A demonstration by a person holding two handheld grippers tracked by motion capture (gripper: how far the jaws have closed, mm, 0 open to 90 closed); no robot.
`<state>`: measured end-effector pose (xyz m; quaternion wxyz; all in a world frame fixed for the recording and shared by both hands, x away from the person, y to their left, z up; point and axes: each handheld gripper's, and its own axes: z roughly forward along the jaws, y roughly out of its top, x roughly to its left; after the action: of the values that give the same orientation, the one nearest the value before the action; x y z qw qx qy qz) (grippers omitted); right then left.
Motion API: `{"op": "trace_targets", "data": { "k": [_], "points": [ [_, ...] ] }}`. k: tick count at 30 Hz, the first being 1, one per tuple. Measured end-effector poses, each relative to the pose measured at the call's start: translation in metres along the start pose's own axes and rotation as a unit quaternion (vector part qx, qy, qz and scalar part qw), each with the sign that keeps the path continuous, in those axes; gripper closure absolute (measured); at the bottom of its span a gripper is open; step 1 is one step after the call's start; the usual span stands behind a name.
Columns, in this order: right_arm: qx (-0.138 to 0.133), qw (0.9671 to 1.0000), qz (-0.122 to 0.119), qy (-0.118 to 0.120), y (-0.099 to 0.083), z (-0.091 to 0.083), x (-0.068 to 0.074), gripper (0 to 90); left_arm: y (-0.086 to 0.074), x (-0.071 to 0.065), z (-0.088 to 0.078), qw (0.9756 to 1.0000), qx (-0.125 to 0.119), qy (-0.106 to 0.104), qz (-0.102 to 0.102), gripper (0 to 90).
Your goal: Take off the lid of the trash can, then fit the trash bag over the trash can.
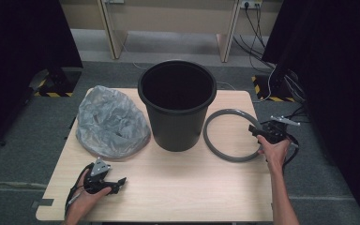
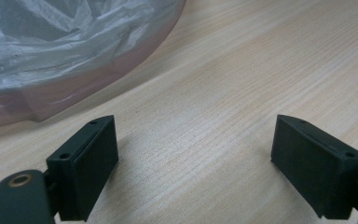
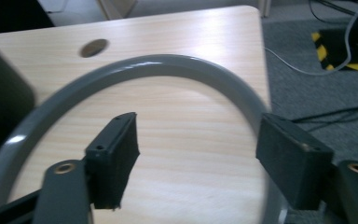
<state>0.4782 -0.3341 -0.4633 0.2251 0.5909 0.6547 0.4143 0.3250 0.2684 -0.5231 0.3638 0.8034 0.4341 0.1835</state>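
Note:
A black plastic bucket [image 1: 177, 110] stands upright at the table's back middle. To its left lies a crumpled grey plastic bag [image 1: 110, 122], whose edge [image 2: 51, 51] fills the top left of the left gripper view. A grey ring [image 1: 229, 112] lies flat to the right of the bucket. My right gripper [image 1: 254, 131] sits at the ring's right side, open; in the right gripper view [image 3: 198, 154] one jaw is inside the ring [image 3: 158, 63] and the other is at its rim. My left gripper [image 1: 119, 183] rests near the front left, open over bare wood [image 2: 196, 163].
The wooden table [image 1: 192, 187] has a cable hole [image 3: 94, 47] near its back right corner. Its right edge is just beyond the ring. Cables [image 1: 281, 79] and yellow-black striped stand feet lie on the floor at the back right. Dark curtains hang on both sides.

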Motion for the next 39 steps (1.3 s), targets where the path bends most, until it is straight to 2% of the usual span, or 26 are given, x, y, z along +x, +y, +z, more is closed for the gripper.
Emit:
{"op": "trace_targets", "data": {
  "k": [2,10,11,20,24,31,39],
  "points": [
    [-0.009,0.9999,-0.006,0.003,-0.004,-0.006,0.008,20.5,0.0,0.0,0.0,1.0,0.0,0.0,0.0,13.5],
    [-0.005,0.9983,-0.044,0.037,-0.035,-0.024,0.047,16.7,0.0,0.0,0.0,1.0,0.0,0.0,0.0,13.5],
    [-0.005,0.9983,-0.044,0.037,-0.035,-0.024,0.047,16.7,0.0,0.0,0.0,1.0,0.0,0.0,0.0,13.5],
    [0.018,0.994,-0.087,0.063,-0.067,-0.038,0.079,15.4,0.0,0.0,0.0,1.0,0.0,0.0,0.0,13.5],
    [0.028,0.9919,-0.105,0.066,-0.081,-0.041,0.09,15.4,0.0,0.0,0.0,1.0,0.0,0.0,0.0,13.5],
    [0.036,0.9887,-0.124,0.076,-0.095,-0.05,0.105,15.4,0.0,0.0,0.0,1.0,0.0,0.0,0.0,13.6],
    [0.05,0.9871,-0.129,0.079,-0.112,-0.057,0.107,15.4,0.0,0.0,0.0,1.0,0.0,0.0,0.0,13.5]
  ]
}}
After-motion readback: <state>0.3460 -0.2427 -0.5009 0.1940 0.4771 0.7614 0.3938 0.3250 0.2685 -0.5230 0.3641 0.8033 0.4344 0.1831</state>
